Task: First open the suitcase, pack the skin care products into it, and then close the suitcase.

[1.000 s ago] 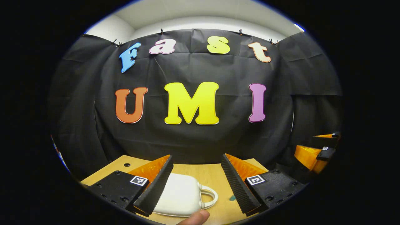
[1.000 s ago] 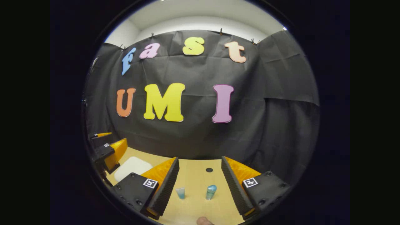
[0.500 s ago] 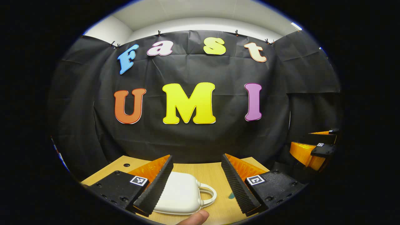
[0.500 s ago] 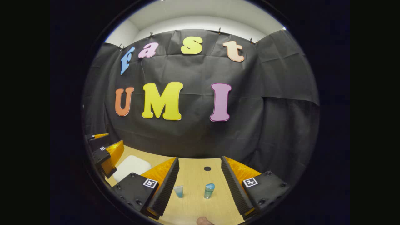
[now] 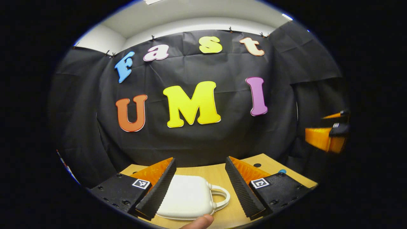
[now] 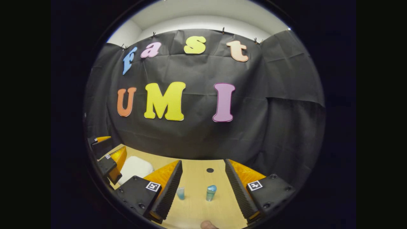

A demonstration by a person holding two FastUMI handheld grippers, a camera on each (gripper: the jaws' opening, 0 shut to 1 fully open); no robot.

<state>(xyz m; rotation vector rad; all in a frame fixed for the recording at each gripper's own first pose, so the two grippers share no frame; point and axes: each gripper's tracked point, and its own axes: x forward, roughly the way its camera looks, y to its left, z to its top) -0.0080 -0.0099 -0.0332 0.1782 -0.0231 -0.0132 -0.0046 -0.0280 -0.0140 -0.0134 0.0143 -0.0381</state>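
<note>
I hold the left gripper (image 5: pixel 200 187) spread wide over the closed white suitcase (image 5: pixel 187 197) to open it; the right gripper (image 6: pixel 202 190), also spread, frames two bottles (image 6: pixel 210 193).

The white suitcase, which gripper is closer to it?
Left. The left gripper hovers right over the suitcase, fingers open. The right gripper is off to the side, above the blue bottle.

A small white suitcase (image 5: pixel 187 197) lies flat and closed on the wooden table (image 6: pixel 203 178), handle toward a blue tube (image 6: pixel 180 193) and a capped blue bottle (image 6: pixel 210 193), both upright.
</note>
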